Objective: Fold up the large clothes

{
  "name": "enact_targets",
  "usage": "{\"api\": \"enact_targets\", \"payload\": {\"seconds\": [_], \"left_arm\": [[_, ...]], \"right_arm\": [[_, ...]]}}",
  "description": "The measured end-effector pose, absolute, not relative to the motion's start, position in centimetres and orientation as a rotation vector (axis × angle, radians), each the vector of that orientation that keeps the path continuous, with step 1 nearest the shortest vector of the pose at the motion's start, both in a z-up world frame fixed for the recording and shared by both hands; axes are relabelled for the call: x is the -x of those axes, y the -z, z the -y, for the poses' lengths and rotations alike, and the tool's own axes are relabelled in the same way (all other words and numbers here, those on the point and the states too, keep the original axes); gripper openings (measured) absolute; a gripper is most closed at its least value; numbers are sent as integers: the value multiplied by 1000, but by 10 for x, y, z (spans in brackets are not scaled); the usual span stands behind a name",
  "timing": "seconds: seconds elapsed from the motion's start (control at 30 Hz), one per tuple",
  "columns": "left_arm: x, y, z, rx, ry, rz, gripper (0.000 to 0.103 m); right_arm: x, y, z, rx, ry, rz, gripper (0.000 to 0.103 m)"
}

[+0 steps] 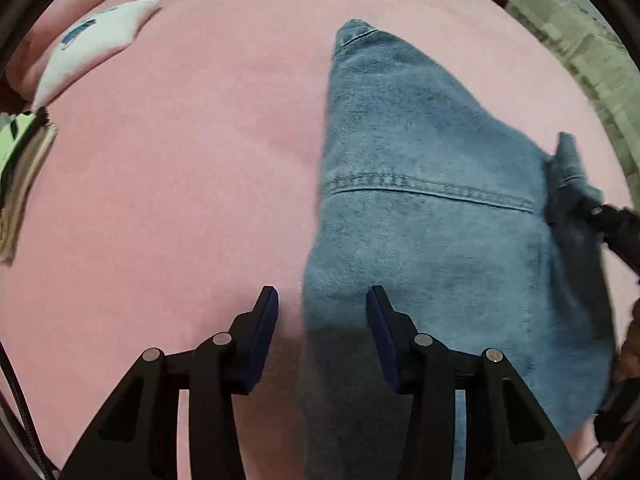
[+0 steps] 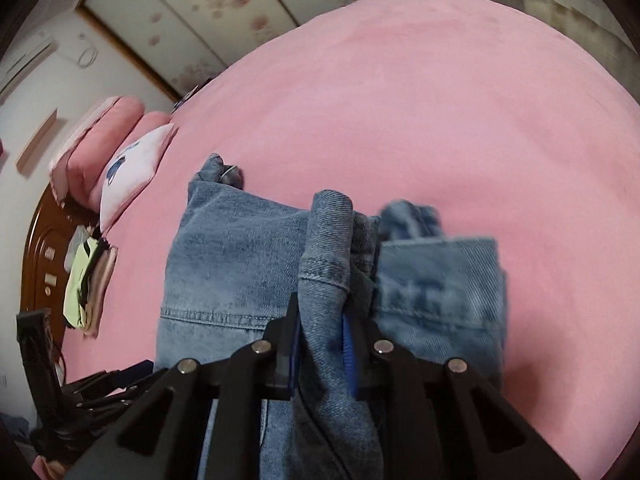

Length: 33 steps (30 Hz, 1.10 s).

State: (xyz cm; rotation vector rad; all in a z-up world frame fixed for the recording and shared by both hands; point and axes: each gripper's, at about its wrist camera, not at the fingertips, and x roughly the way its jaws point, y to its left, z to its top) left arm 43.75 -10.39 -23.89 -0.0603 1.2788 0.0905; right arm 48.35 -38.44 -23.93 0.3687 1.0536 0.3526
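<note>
Right gripper pinches a fold of the denim garment, whose long axis runs away across the pink bed, left gripper gaping.

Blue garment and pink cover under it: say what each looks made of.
Blue garment: looks like denim, faded matte wash; diagonal twill weave and double-stitched seams show. Pink cover: apparently soft, brushed or fleece-like fabric, matte and slightly fuzzy with no visible weave; exact fibre cannot be told.
</note>
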Motion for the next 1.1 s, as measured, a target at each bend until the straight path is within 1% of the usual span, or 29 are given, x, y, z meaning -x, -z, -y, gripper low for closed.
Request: {"api": "enact_targets", "payload": {"seconds": [0.1,0.13,0.17,0.23,0.27,0.3,0.37,0.43,0.5,0.53,0.57,0.6,0.63,0.7,0.77,0.8,0.87,0.97,1.1], "left_arm": [[-436,239,100,121,-99,-1290,43],[-434,239,101,108,-101,-1288,43],[-431,238,102,94,-106,-1284,43],[-427,236,103,90,-124,-1290,43],[-426,231,105,79,-136,-1293,36],[-425,223,108,54,-141,-1279,23],[-420,202,110,10,-123,-1234,21],[-423,179,116,48,-24,-1174,20],[-438,172,122,110,58,-1188,16],[-451,175,128,151,115,-1214,14],[-465,179,135,181,143,-1231,12],[-479,185,141,196,147,-1236,11],[-491,192,149,201,144,-1238,10],[-525,212,157,214,134,-1255,7],[-542,230,157,185,80,-1273,4],[-548,236,154,169,49,-1274,2],[-550,247,149,187,23,-1283,1],[-552,248,146,212,18,-1278,1],[-552,251,146,220,22,-1280,1]], "right_arm": [[-481,234,398,-376,-271,-1074,18],[-475,234,408,-361,-185,-1091,22],[-472,235,417,-355,-133,-1110,24],[-460,238,434,-358,-61,-1139,24],[-456,236,438,-362,-52,-1133,24],[-451,230,442,-364,-49,-1120,24],[-445,212,442,-325,-31,-1082,24],[-441,189,436,-296,-56,-989,24],[-443,176,426,-331,-153,-933,24],[-451,178,418,-390,-246,-943,24],[-455,183,412,-434,-298,-963,22],[-466,194,401,-494,-354,-1007,7],[-477,208,390,-536,-397,-1045,0],[-493,233,372,-529,-412,-1101,0],[-503,255,360,-447,-390,-1146,0],[-506,264,361,-428,-385,-1137,0],[-504,267,378,-457,-368,-1075,0],[-491,267,413,-535,-256,-996,0],[-478,250,421,-418,-100,-939,0]]}}
